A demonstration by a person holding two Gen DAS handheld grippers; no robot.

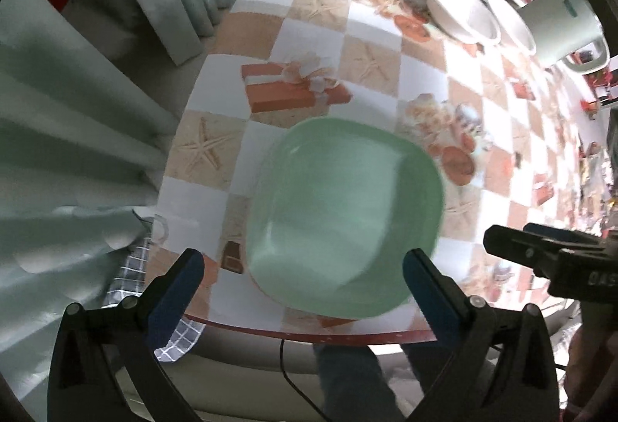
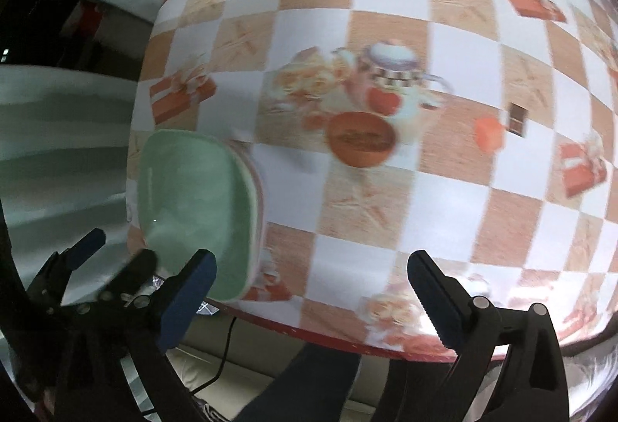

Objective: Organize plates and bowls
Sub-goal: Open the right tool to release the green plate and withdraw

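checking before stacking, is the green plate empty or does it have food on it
Empty: the square green plate shows only bare glossy surface in both views.

Checkered tablecloth (image 1: 370, 63) (seashell prints), white kettle (image 1: 560, 24), curtains (image 1: 58, 136).

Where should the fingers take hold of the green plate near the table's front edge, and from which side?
Grip the green plate by its raised rim, probably at the near edge, coming from the table's front. It lies flat close to that edge, so one finger could likely slip under the rim there and the other press on top. The middle offers nothing to pinch.
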